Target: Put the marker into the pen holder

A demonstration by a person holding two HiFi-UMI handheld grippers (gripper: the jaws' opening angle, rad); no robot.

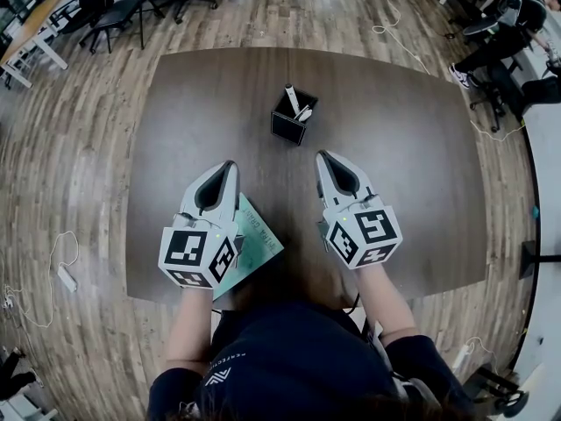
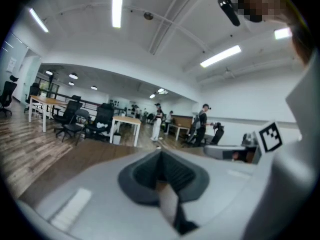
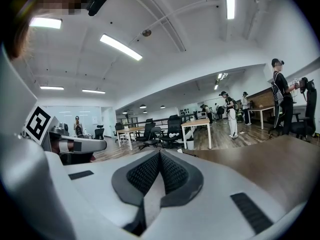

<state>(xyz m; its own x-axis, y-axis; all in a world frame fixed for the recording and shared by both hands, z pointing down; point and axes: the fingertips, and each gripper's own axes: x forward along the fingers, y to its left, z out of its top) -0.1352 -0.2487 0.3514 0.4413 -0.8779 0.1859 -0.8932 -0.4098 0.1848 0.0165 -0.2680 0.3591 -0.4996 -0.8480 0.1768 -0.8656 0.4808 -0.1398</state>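
Observation:
A black square pen holder (image 1: 289, 124) stands upright near the middle of the dark brown table (image 1: 412, 165). A white marker (image 1: 291, 98) pokes out of its top, and a second white piece (image 1: 303, 112) leans beside it. My left gripper (image 1: 231, 165) is near the front of the table, shut and empty, its tip pointing toward the holder. My right gripper (image 1: 322, 156) is beside it, also shut and empty. Both tips are well short of the holder. In the left gripper view the jaws (image 2: 160, 156) are pressed together, and likewise in the right gripper view (image 3: 160, 154). Both views tilt up into the room, with the holder out of sight.
A green booklet (image 1: 256, 240) lies on the table's front edge under my left gripper. Office chairs and desks (image 1: 114, 7) stand beyond the table's far left. A seated person (image 1: 508, 33) is at the far right. Cables and a power strip (image 1: 66, 277) lie on the wooden floor.

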